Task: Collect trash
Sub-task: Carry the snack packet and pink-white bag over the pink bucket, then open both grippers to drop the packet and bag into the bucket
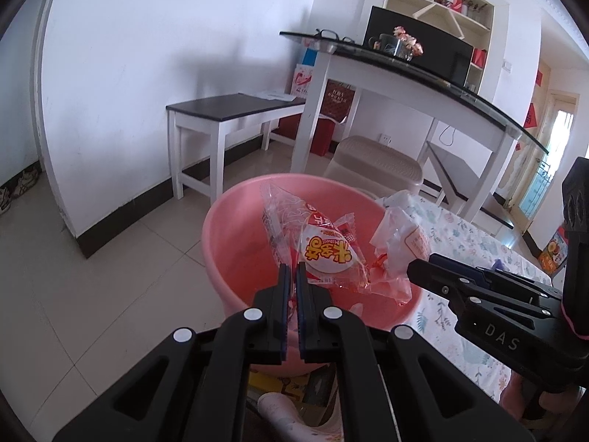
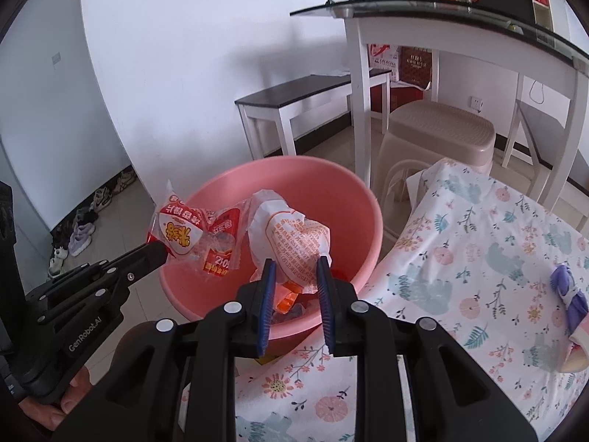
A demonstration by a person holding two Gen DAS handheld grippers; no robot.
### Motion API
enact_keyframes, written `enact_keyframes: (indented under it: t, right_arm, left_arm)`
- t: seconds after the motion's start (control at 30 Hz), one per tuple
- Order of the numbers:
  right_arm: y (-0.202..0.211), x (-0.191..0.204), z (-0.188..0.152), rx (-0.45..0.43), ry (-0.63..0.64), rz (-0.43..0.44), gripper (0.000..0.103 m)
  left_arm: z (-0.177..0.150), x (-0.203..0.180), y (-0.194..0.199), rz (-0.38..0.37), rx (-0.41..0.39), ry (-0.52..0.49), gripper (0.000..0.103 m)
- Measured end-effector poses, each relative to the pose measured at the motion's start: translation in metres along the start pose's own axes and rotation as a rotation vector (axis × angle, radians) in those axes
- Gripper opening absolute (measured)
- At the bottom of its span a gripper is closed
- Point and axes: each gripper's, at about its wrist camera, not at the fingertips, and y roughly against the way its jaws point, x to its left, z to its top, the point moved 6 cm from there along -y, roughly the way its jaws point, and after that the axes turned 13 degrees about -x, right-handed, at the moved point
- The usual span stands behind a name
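Note:
A pink plastic basin (image 1: 235,235) (image 2: 331,199) stands beside the bed. My left gripper (image 1: 291,272) (image 2: 162,250) is shut on a red and white snack wrapper (image 1: 327,250) (image 2: 180,235) and holds it over the basin. My right gripper (image 2: 294,269) (image 1: 416,267) is closed on a crumpled white paper wrapper with orange print (image 2: 291,235) (image 1: 401,235), held above the basin's right side. Orange scraps (image 2: 285,300) lie inside the basin.
A floral bedsheet (image 2: 478,258) covers the bed at right, with a purple and white item (image 2: 570,294) on it. A beige plastic stool (image 2: 438,136), a glass-topped white table (image 2: 368,73), a dark-topped bench (image 1: 221,114) and shoes (image 2: 81,235) by the wall stand around.

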Motion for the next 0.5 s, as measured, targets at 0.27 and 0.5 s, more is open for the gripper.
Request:
enact_keyframes:
  t: [0.27,0.5]
  right_arm:
    - [-0.012,-0.001,-0.006,0.041,-0.039,0.010,0.024]
    - [-0.013,-0.003,-0.008,0.053,-0.062,0.012,0.024]
  left_arm:
    - [-0.004,0.002,-0.007,0.010,0.026,0.001,0.007]
    - [-0.003,0.002,-0.006,0.024,0.026,0.001,0.010]
